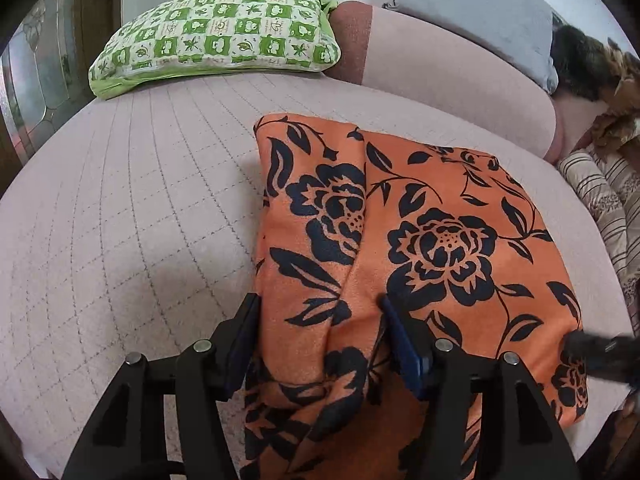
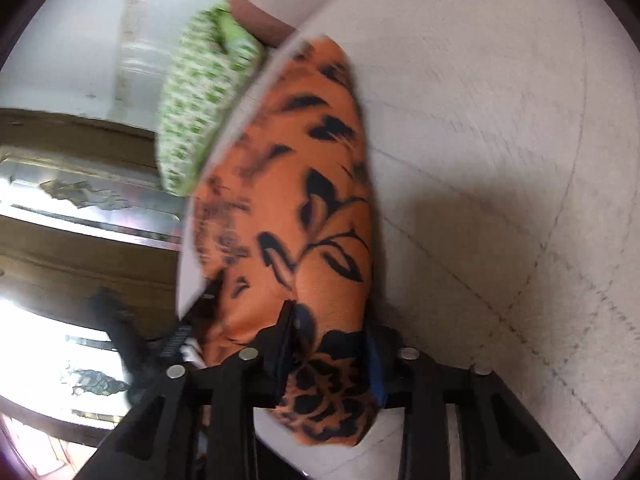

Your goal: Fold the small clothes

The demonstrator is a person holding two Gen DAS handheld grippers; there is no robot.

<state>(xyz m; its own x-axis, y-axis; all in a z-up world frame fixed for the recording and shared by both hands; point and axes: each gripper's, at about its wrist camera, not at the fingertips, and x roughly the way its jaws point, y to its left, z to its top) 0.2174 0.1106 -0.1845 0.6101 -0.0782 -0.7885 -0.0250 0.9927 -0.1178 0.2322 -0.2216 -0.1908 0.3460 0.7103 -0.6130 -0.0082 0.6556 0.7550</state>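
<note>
An orange garment with black flowers (image 1: 420, 220) lies folded in a thick pad on the pink quilted bed cover (image 1: 120, 220). My left gripper (image 1: 320, 316) stands open over the garment's near left part. Its left finger is beside the cloth's edge and its right finger rests on top, with a fold lying loose between them. In the right wrist view, which is blurred, the garment (image 2: 304, 200) bulges between the jaws of my right gripper (image 2: 330, 336), and both pads press on its near end. A dark blurred shape at the garment's right edge (image 1: 600, 356) looks like the right gripper.
A green checked pillow (image 1: 216, 32) lies at the back left and a grey pillow (image 1: 480, 12) at the back right. Striped cloth (image 1: 600, 192) is bunched at the right. A wooden cabinet with glass panels (image 2: 80, 200) stands beyond the bed's edge.
</note>
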